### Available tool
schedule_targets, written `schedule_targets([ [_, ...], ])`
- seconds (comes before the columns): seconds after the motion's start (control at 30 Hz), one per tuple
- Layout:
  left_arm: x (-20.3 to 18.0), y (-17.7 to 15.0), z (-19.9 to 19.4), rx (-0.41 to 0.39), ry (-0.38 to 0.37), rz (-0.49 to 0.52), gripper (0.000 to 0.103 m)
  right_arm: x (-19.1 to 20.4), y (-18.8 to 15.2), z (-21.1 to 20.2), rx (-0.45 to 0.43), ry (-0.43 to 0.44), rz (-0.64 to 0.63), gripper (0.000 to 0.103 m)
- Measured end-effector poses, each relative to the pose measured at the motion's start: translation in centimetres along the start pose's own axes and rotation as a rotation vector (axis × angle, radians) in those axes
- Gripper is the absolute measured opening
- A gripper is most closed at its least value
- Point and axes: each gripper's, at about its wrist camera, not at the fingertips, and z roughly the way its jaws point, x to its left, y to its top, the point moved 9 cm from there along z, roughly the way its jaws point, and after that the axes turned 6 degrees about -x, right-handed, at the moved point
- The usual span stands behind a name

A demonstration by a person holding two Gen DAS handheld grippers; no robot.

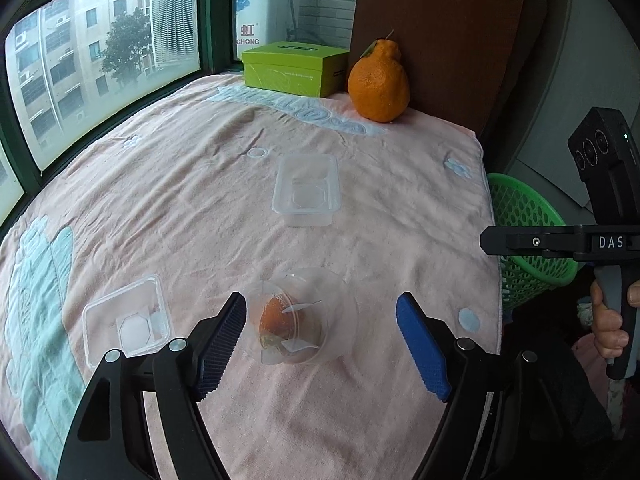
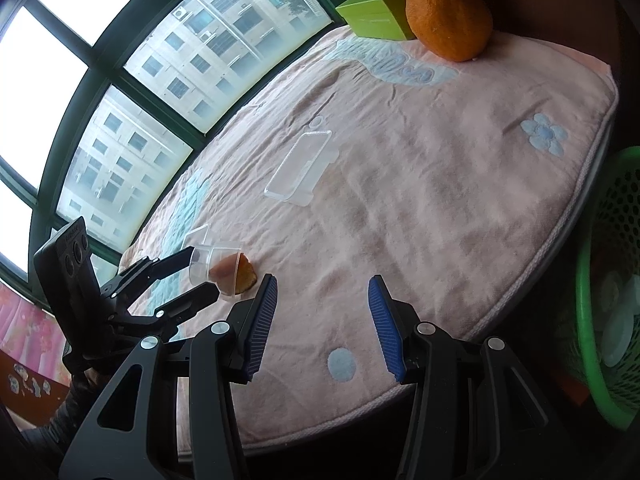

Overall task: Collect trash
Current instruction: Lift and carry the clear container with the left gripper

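L gripper (image 1: pixel 320 344) spread wide around clear cup (image 1: pixel 300 316), R gripper (image 2: pixel 322 324) open & empty over pink towel (image 2: pixel 400 200).

Left wrist view: cup lies low centre w/ orange peel (image 1: pixel 276 320) inside, between the blue pads but not clamped; cannot tell if pads touch it. One clear tray (image 1: pixel 306 188) at frame centre, another clear tray (image 1: pixel 126 320) lower left. Whole orange (image 1: pixel 378 84) & green box (image 1: pixel 294 66) at top centre. Green basket (image 1: pixel 524 240) at right edge, off the towel. Right wrist view: cup on its side at left centre, L gripper's fingers either side of it; basket at far right holds pale plastic pieces.
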Motion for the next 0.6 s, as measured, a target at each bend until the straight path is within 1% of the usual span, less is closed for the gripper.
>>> schedule_targets([
  [0.1, 0.7, 0.0, 0.0, -0.014, 0.031, -0.020, 0.075, 0.0, 0.0, 0.1, 0.001, -0.001, -0.001, 0.049],
  [0.2, 1.8, -0.3, 0.5, -0.007, 0.053, -0.073, 0.075, 0.0, 0.1, 0.1, 0.000, -0.001, 0.002, 0.049],
  [0.33, 3.1, -0.7, 1.2, 0.006, 0.055, -0.157, 0.075, 0.1, 0.0, 0.2, 0.002, 0.001, -0.001, 0.049],
  [0.4, 3.4, -0.9, 1.3, 0.002, 0.041, -0.193, 0.075, 0.1, 0.0, 0.2, 0.002, 0.001, -0.001, 0.049],
  [0.5, 2.9, -1.2, 1.4, 0.001, 0.025, -0.202, 0.075, 0.1, -0.1, 0.3, 0.003, 0.001, 0.001, 0.049],
  [0.6, 2.1, -1.1, 1.6, -0.004, 0.028, -0.173, 0.075, 0.1, -0.1, 0.3, 0.005, 0.004, 0.005, 0.049],
])
